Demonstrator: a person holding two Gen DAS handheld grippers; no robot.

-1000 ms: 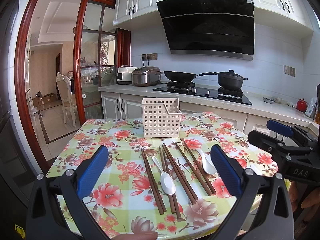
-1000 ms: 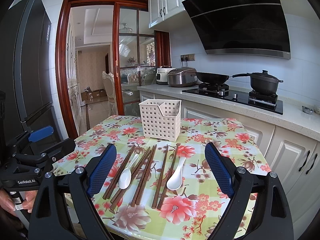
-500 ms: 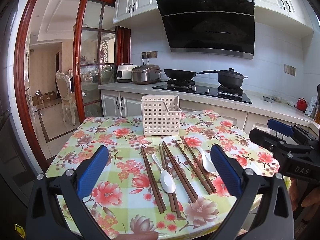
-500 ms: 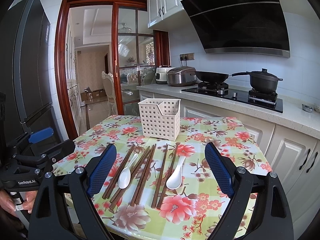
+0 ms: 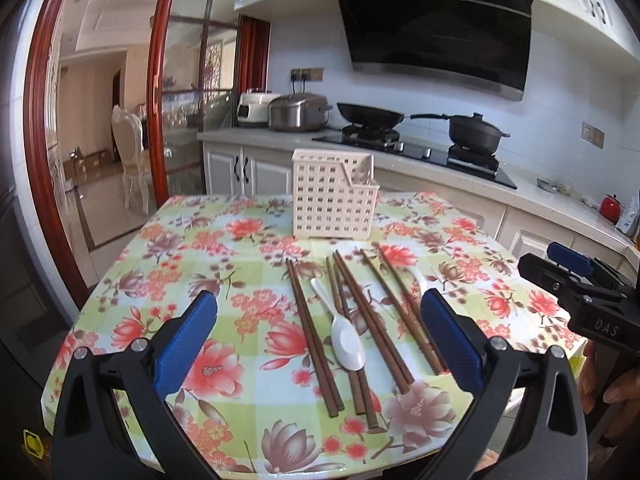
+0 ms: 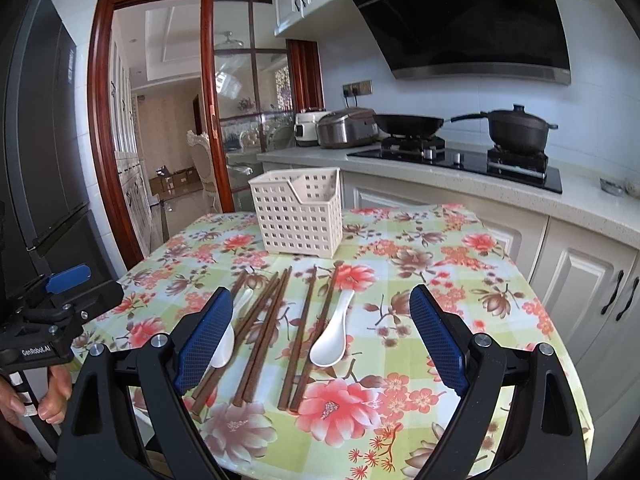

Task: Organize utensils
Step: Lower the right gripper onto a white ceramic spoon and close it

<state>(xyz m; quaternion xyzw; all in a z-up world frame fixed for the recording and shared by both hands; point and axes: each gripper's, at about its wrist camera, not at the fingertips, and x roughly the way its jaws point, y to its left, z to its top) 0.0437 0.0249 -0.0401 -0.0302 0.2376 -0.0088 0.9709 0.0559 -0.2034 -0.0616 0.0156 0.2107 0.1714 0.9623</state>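
Brown chopsticks (image 5: 310, 334) and white spoons (image 6: 330, 336) on floral table (image 5: 168, 248), cream utensil basket (image 5: 332, 196) behind, left tool (image 5: 318, 336) and right tool (image 6: 320, 336) both wide open, empty

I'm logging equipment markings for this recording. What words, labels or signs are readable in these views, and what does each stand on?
"DAS": white letters on the black body of the right gripper, seen from the left wrist; any further letters are cut off.
"GenRobot.AI": white letters on the black body of the left gripper, seen from the right wrist.
Yellow sticker at the lower left edge of the left wrist view: a sign, too small to read.
White packet on the counter: print too blurred to read.
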